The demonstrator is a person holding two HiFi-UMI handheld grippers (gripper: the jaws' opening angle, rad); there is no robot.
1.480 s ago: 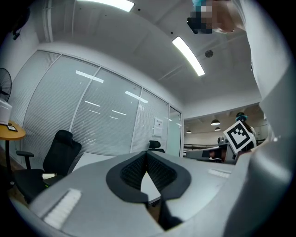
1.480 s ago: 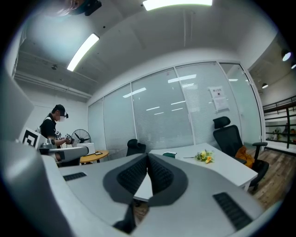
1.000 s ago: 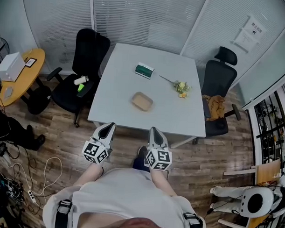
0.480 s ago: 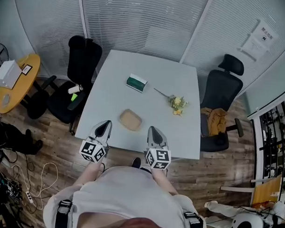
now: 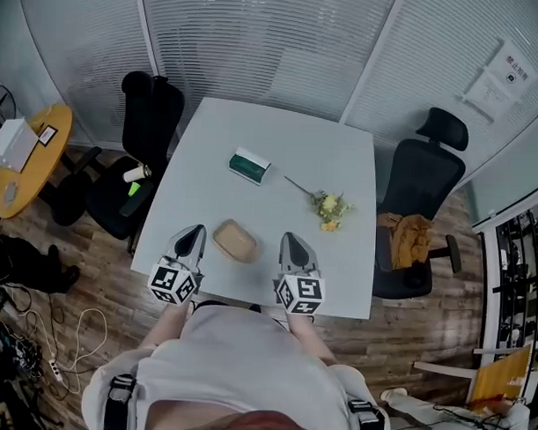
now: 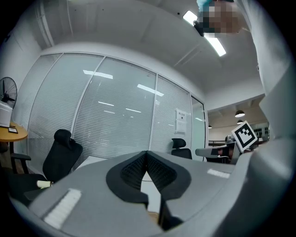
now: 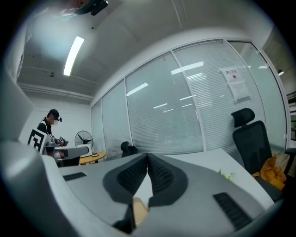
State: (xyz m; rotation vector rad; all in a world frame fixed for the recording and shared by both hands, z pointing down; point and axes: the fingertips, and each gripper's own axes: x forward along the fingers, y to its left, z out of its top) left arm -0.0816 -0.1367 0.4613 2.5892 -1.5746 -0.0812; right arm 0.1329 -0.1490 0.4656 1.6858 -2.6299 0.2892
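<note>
At the near edge of the counter [image 5: 306,158], the left gripper [image 5: 195,232] and right gripper [image 5: 289,239] are held with fingers pressed together, empty. A brown dish [image 5: 235,241] is set between them, apart from both.

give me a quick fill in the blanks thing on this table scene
1. The tan dish lies on the white table between the two ____.
2. The left gripper and right gripper both have their jaws ____, holding nothing.
3. The yellow flowers lie nearer the ____ gripper.
4. The box beyond the dish is ____ in colour.

Missing words: grippers; shut; right; green.
</note>
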